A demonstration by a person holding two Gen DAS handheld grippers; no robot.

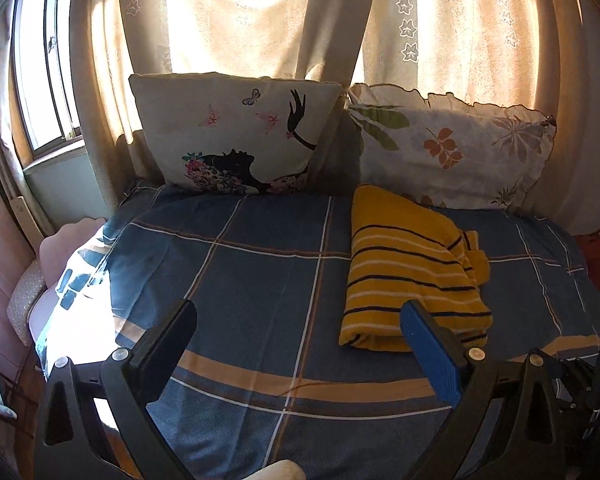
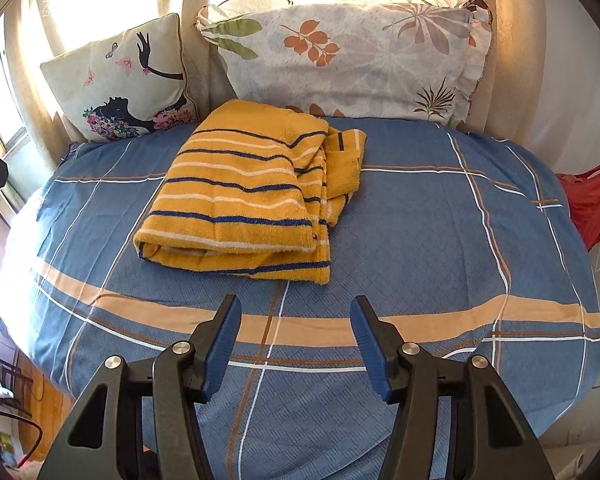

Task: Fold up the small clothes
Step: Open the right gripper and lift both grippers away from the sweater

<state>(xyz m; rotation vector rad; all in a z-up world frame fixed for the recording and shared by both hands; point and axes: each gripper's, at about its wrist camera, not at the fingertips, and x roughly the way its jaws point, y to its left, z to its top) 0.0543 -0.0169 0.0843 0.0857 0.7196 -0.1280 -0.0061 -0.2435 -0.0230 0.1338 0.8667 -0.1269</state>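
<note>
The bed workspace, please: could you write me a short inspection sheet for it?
Surface: bed with a blue checked bedspread, sunlit at the left edge.
Job's things: one yellow striped garment, folded over, a sleeve sticking out on its right.
Clutter: silhouette cushion and leaf-print pillow at the head; red fabric off the right edge.
Grippers: left gripper and right gripper both open, empty, fingers clear of the garment.
Cables: nothing seen on the bed.
Surroundings: backlit curtains, window at left.
</note>
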